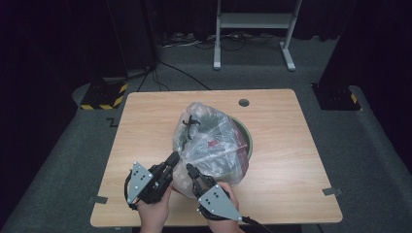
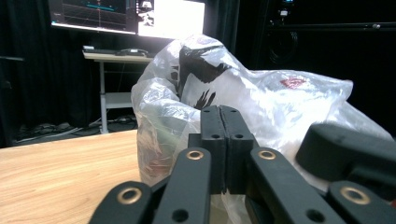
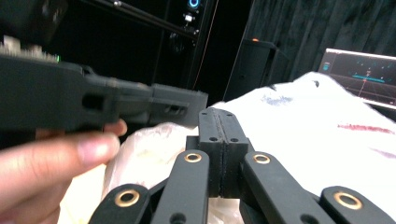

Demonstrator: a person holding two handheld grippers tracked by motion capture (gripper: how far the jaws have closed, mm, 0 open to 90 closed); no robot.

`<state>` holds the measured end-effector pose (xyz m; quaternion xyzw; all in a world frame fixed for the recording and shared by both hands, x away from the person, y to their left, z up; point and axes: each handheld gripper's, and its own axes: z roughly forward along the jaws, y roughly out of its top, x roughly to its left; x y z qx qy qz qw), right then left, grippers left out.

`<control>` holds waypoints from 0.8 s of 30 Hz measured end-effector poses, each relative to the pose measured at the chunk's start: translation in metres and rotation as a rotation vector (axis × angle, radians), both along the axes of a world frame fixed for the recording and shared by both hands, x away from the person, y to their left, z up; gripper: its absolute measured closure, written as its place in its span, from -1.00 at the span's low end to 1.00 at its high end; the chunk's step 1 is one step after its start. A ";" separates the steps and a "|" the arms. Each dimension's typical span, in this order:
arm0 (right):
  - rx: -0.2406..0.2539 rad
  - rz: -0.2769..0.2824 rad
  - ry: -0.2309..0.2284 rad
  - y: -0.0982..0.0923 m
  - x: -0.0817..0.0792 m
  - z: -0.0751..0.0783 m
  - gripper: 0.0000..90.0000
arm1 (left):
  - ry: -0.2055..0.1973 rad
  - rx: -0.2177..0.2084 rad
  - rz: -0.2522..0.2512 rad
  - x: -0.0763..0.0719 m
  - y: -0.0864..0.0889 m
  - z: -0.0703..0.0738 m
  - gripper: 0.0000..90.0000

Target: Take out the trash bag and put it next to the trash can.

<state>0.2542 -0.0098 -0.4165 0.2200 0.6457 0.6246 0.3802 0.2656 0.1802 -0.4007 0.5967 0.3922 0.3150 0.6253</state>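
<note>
A crumpled clear plastic bag [image 1: 214,141] with dark items and a red mark inside sits in a green bowl [image 1: 249,140] at the middle of the wooden table [image 1: 145,126]. My left gripper [image 1: 174,158] is at the bag's near left edge, jaws shut with the film at their tips. My right gripper [image 1: 190,168] is just beside it, also shut at the bag's near side. In the left gripper view the shut jaws [image 2: 219,111] press against the bag [image 2: 271,98]. The right gripper view has its shut jaws [image 3: 218,114] against the white film [image 3: 303,135], the left gripper's tip [image 3: 201,100] and a finger [image 3: 60,154] close by.
A round cable hole [image 1: 244,103] lies near the table's far edge. A white desk frame [image 1: 252,29] and yellow-black striped bases [image 1: 104,94] stand on the floor behind. Bare wood lies left, right and behind the bowl.
</note>
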 end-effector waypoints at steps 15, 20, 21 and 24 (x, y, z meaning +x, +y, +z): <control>-0.011 0.008 -0.001 -0.001 0.001 -0.005 1.00 | 0.211 -0.101 -0.031 0.030 0.001 0.013 -0.37; -0.011 0.010 0.005 -0.001 0.002 -0.004 0.99 | 0.213 -0.055 -0.025 0.029 -0.002 0.007 -0.02; -0.011 0.012 0.006 -0.001 0.002 -0.004 0.98 | 0.194 -0.023 0.000 0.027 -0.004 0.007 0.04; -0.025 0.022 0.014 -0.002 0.003 -0.002 0.91 | 0.148 0.041 0.039 0.021 -0.007 0.007 0.29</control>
